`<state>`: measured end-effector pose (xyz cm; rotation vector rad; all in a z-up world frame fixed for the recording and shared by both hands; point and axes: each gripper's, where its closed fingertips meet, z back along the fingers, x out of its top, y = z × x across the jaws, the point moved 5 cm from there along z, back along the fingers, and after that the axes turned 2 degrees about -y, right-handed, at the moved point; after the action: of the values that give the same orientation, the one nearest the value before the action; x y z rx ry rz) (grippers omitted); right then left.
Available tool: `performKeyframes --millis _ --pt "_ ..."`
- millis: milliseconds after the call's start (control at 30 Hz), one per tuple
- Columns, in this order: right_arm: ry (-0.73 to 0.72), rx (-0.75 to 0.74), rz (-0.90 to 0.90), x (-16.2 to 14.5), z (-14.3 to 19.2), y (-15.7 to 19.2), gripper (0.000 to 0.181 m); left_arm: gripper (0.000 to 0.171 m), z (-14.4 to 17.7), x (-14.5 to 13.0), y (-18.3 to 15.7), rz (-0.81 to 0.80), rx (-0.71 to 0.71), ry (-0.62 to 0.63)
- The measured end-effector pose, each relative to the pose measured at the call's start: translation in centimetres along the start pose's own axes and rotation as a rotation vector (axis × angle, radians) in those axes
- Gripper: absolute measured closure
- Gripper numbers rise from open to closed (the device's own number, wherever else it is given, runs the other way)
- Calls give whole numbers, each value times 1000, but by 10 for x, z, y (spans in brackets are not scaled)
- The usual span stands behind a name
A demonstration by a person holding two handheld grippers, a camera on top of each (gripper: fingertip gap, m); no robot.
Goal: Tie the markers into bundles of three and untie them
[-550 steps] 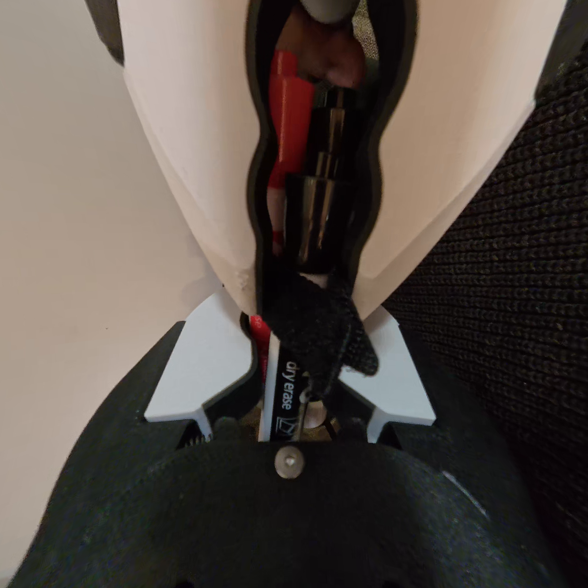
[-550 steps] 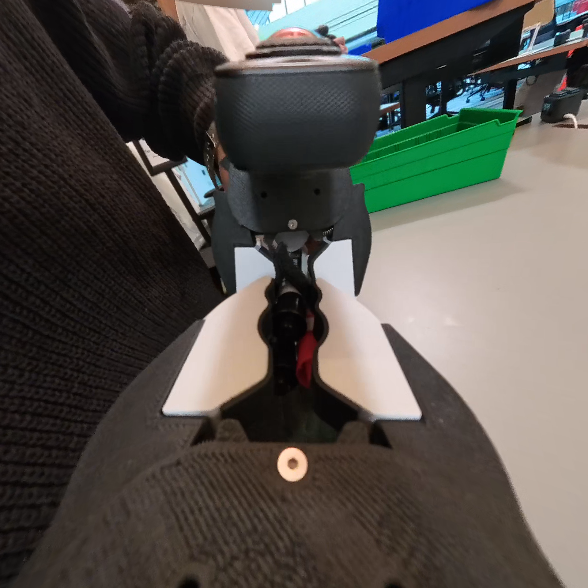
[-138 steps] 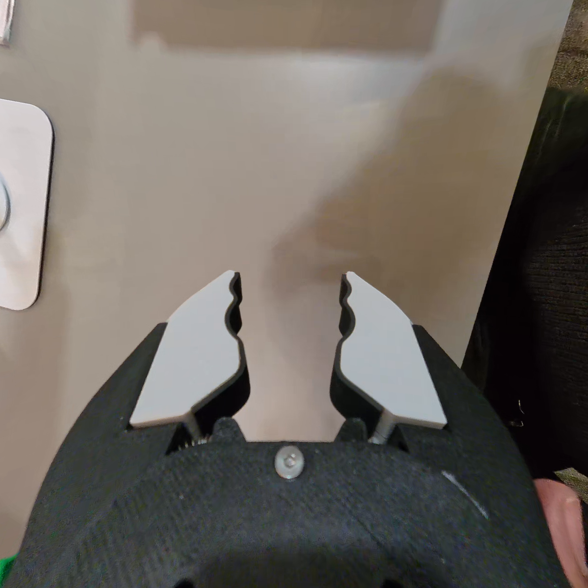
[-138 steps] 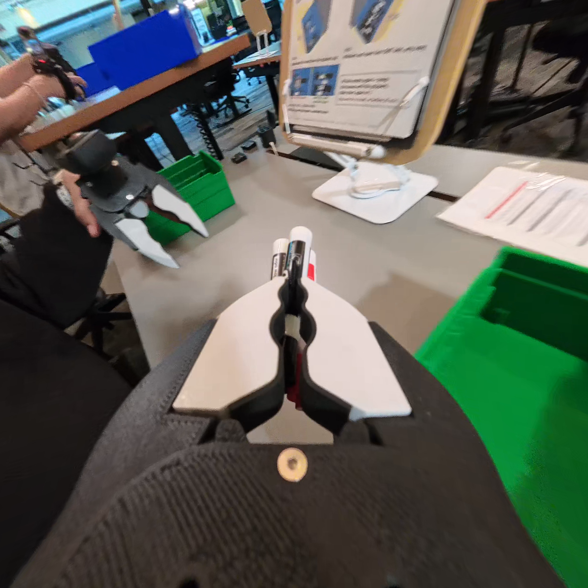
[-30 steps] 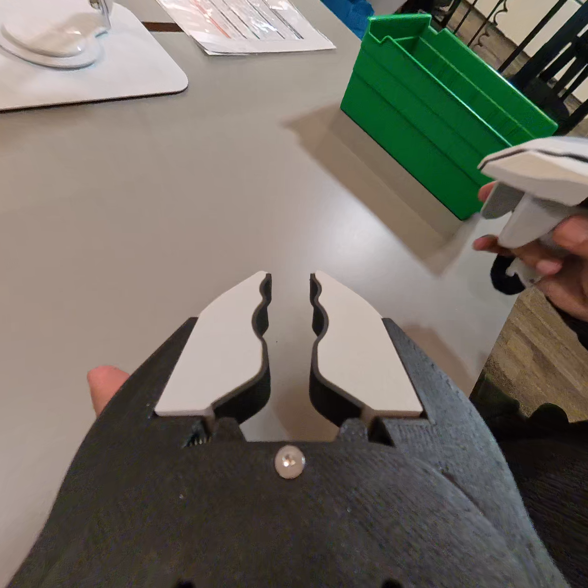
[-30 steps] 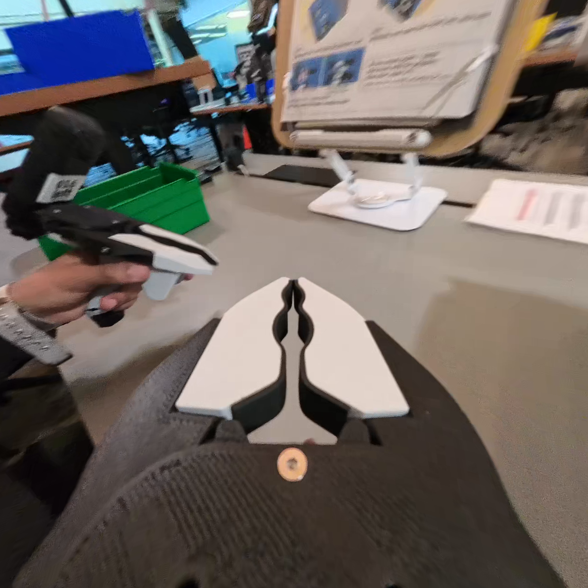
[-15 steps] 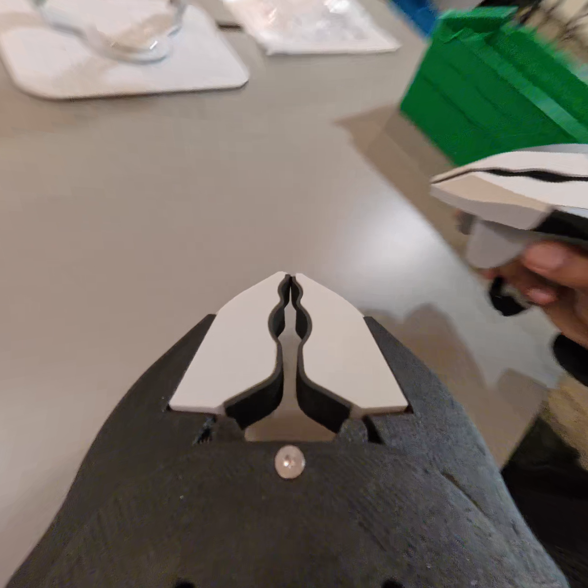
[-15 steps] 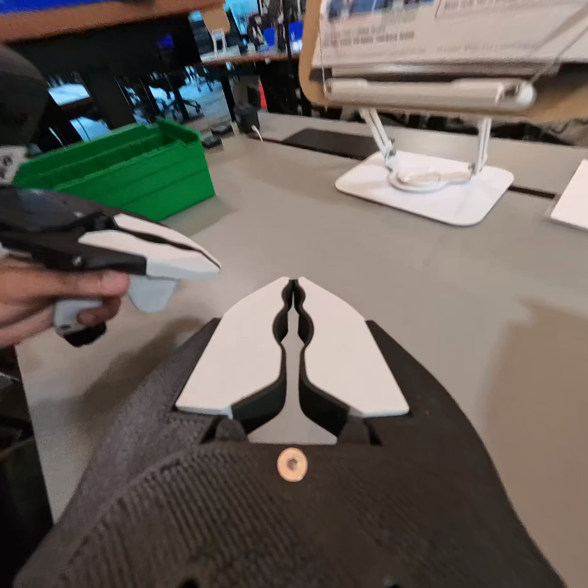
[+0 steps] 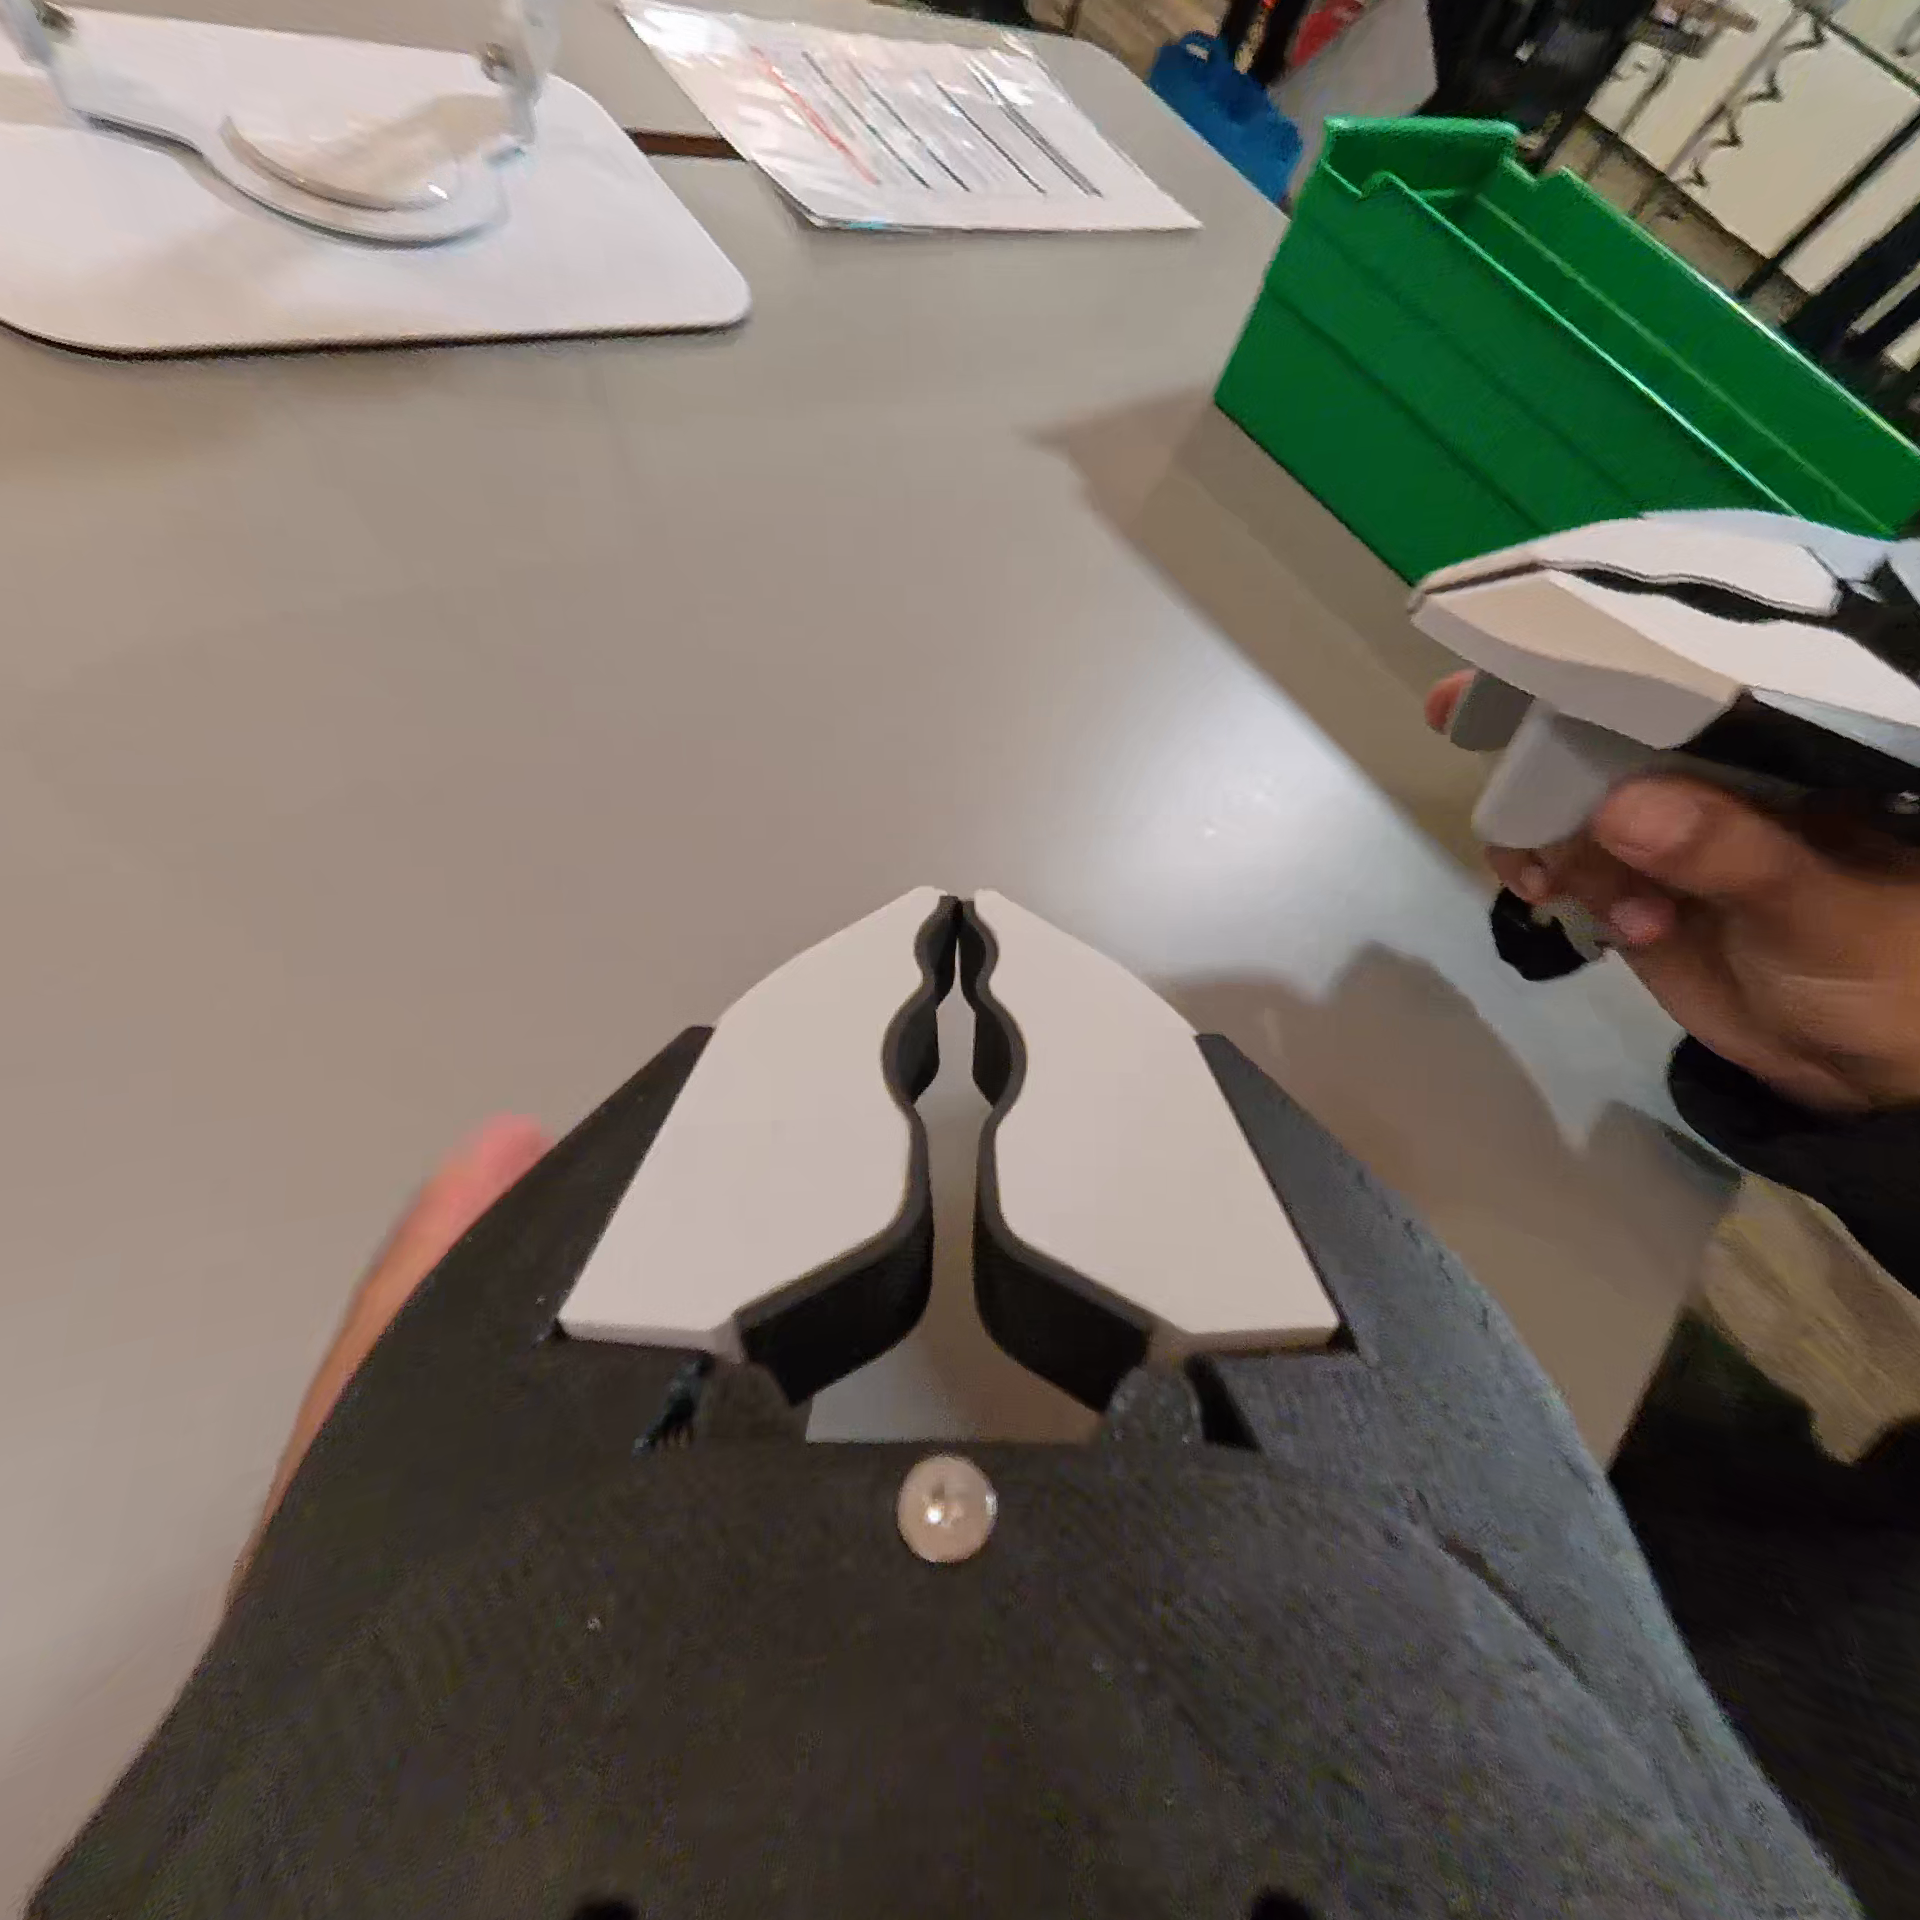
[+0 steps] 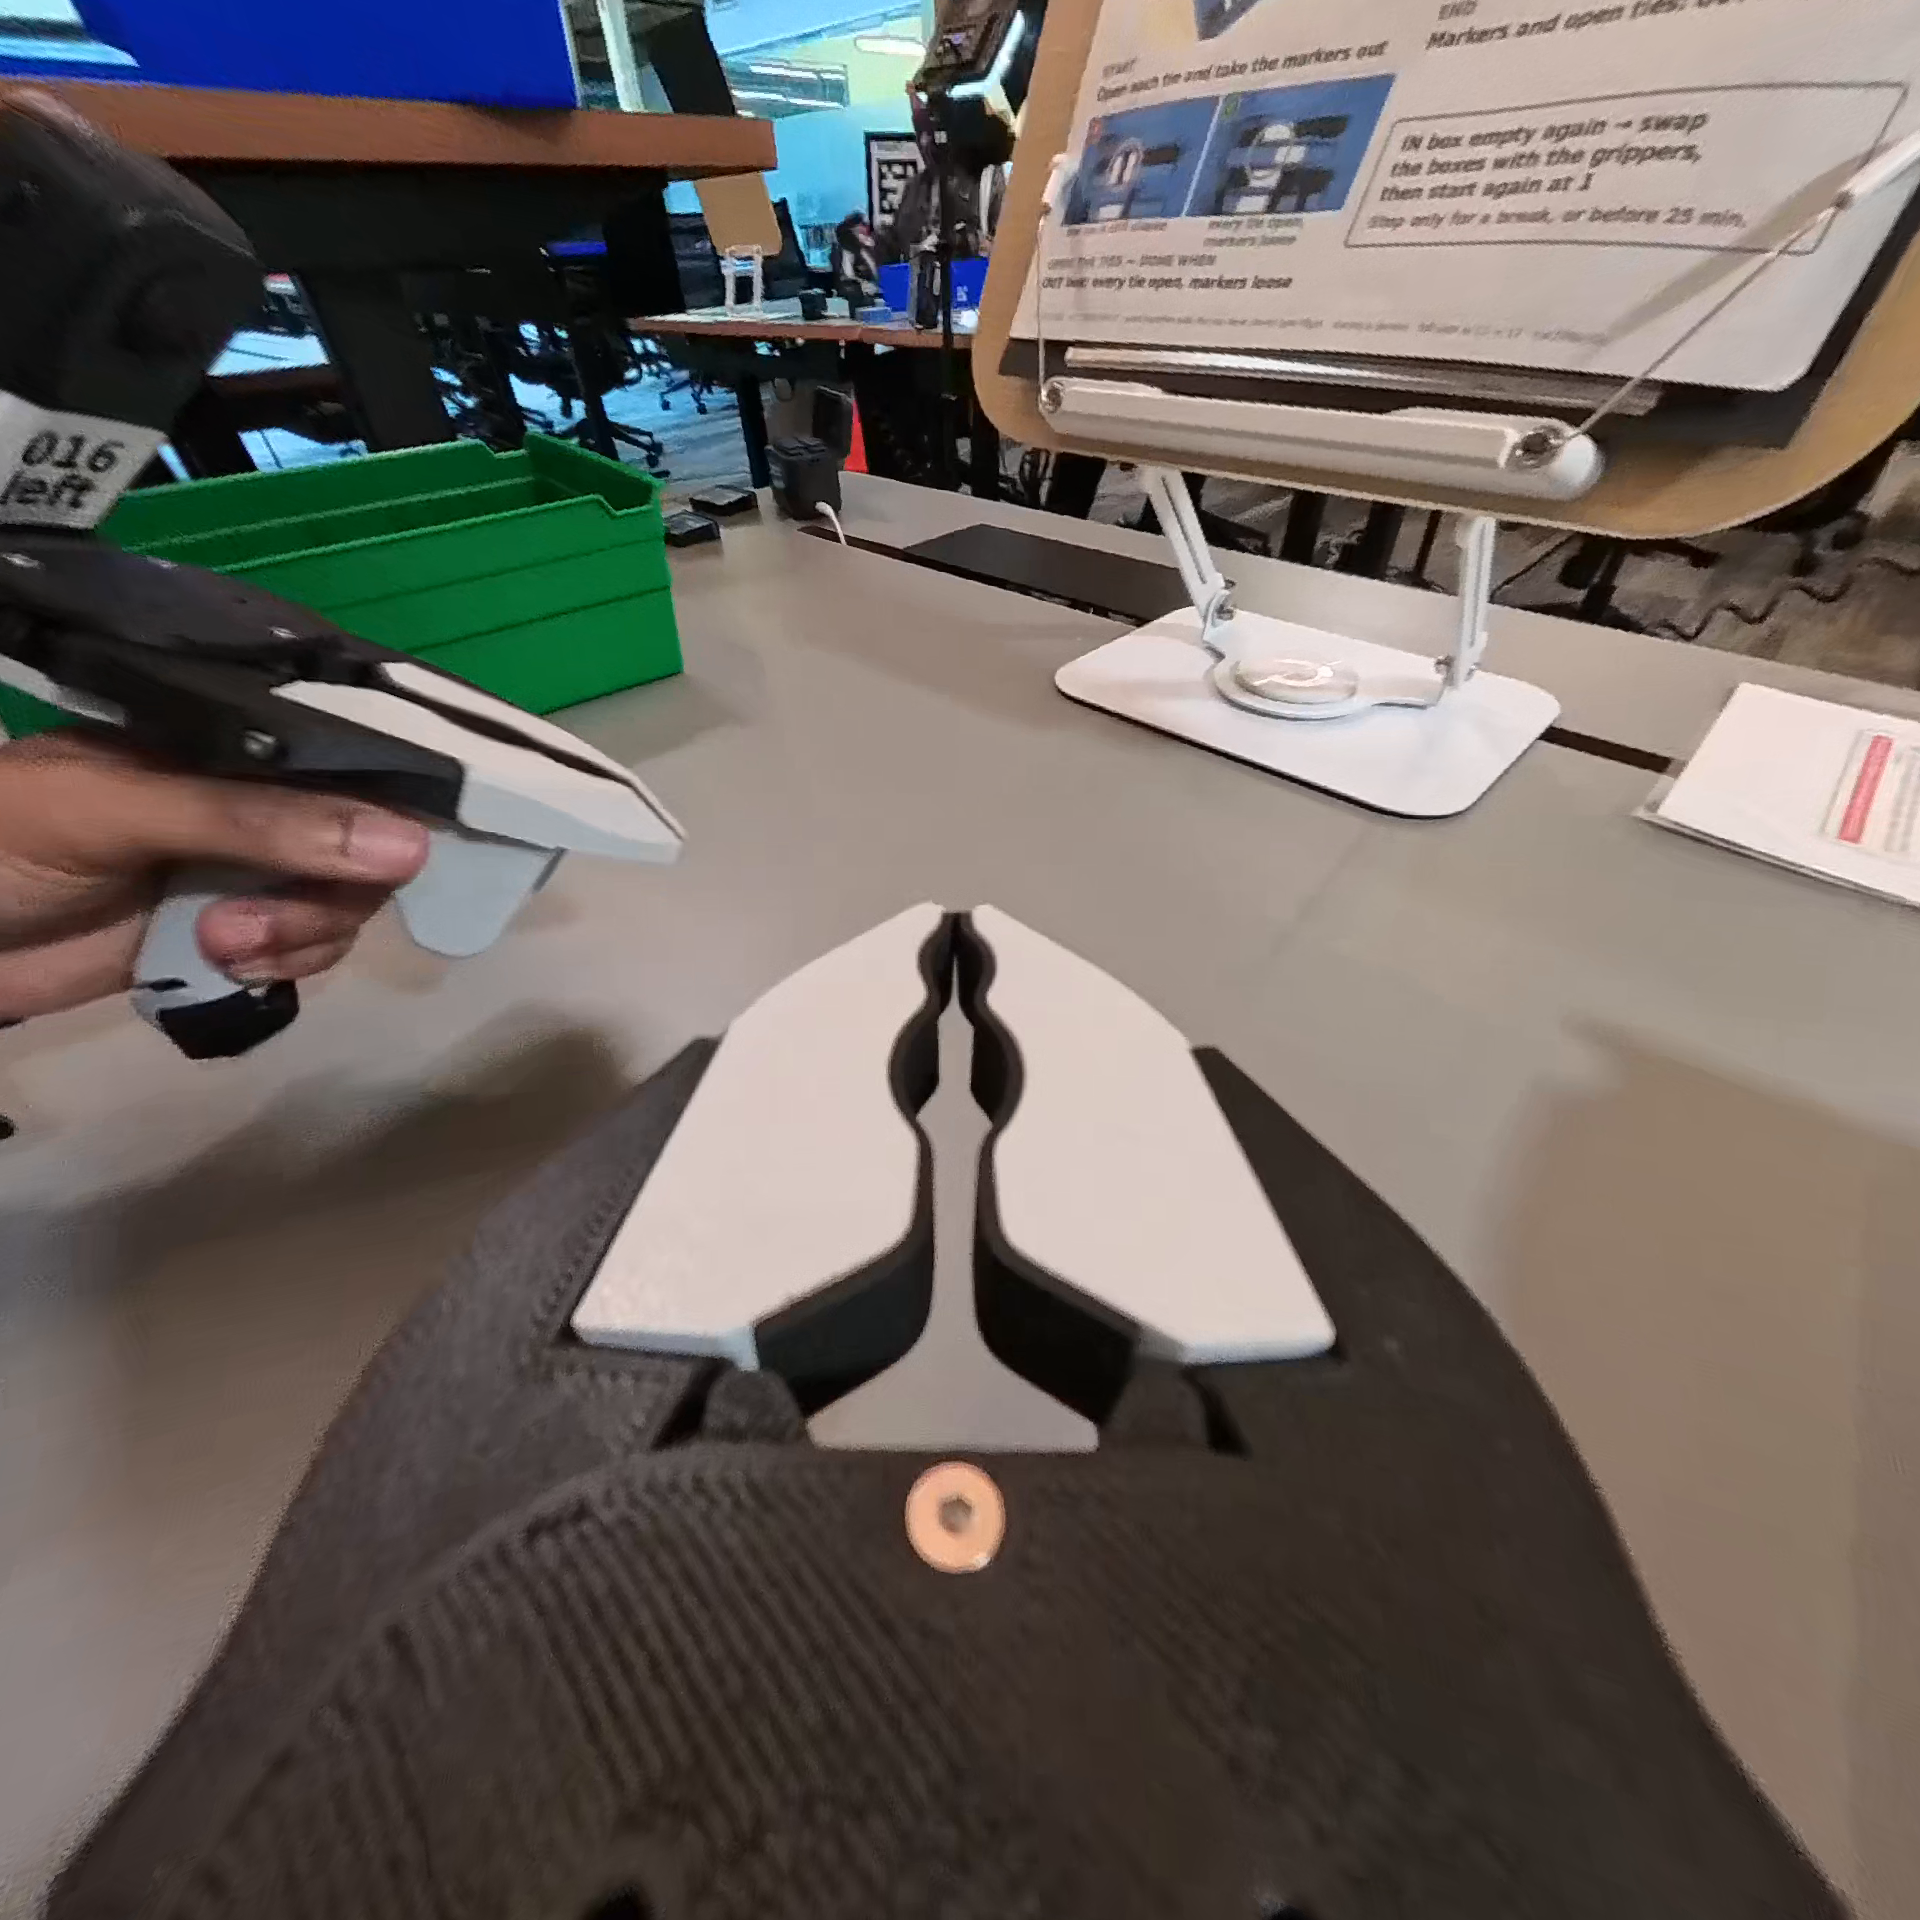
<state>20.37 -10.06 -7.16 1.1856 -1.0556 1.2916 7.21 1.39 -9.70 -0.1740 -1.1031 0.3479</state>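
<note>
Grey table (image 9: 623, 675), both tools closed, empty

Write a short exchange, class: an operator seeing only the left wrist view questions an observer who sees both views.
Operator: Is there only one green plastic bin?
Observer: No, a second green plastic bin stands behind the left gripper.
Operator: What does the white flat stand base carry?
Observer: A tilted tan wooden board holding printed sheets.
Operator: And beyond the table?
Observer: A brown-topped desk with dark legs.
</note>
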Motion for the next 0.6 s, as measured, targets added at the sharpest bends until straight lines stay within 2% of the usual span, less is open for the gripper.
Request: performKeyframes --millis 67,200,300,400,500,600 --pt "18 13 -64 -3 -1 -2 181 169 1 0 -3 -6 -36 15" --pt "20 -57 -160 -10 -3 -14 181 170 0 0 -1 -58 20 -6" --pt "9 -127 -2 -12 -5 -18 181 170 0 3 8 -196 162 -75" --pt "-40 -138 99 -8 -7 -11 181 170 -2 3 19 -316 300 -55" --pt "-93 -169 28 -2 -4 -11 181 170 -5 -4 22 -258 283 9" --pt "-34 -223 43 -4 -2 -16 181 170 -4 -4 17 -182 209 6"
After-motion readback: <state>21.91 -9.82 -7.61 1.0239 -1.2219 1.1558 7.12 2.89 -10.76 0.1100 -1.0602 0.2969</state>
